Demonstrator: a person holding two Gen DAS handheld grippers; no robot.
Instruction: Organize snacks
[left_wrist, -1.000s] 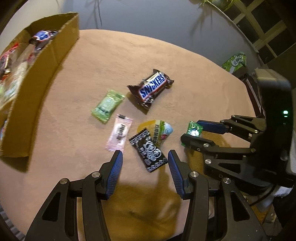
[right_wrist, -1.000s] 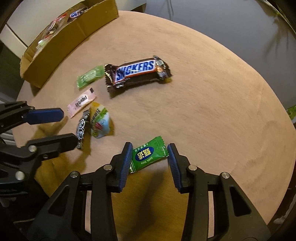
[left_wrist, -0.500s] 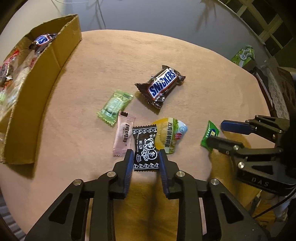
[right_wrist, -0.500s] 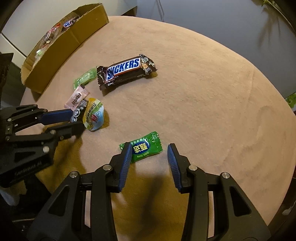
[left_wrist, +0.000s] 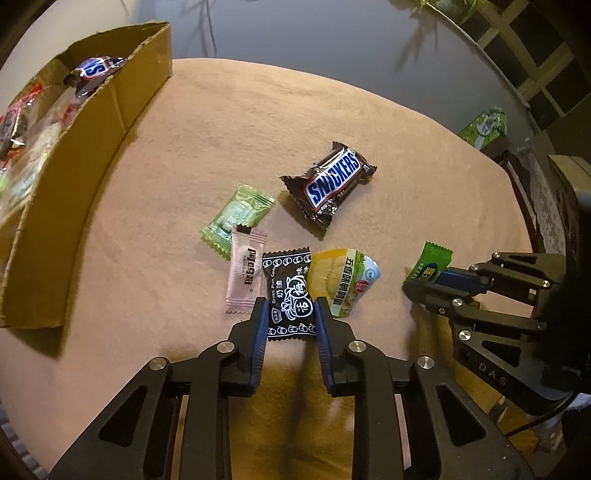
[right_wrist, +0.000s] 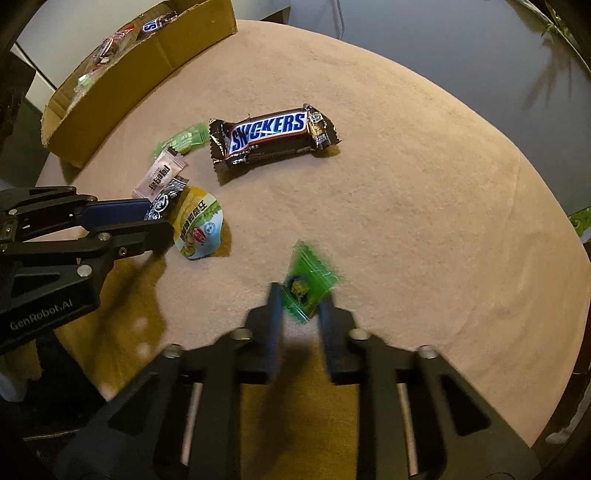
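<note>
Left wrist view: left gripper (left_wrist: 289, 319) closed on black plum candy (left_wrist: 289, 291), long axis along the fingers, wrapper on the table (left_wrist: 369, 122). Right gripper (right_wrist: 301, 304) pinches green candy (right_wrist: 308, 286), blurred. Cardboard box (left_wrist: 92, 147) lies far left, nearer the left gripper.

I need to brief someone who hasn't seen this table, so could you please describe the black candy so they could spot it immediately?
Start at the Snickers bar mid-table and come toward the left tongs. A row of three small packets lies there: pink sachet, black candy, yellow snack pack. It is the middle one, the only black wrapper, with white ring patterns, pinched between the tongs' blue pads.
</note>
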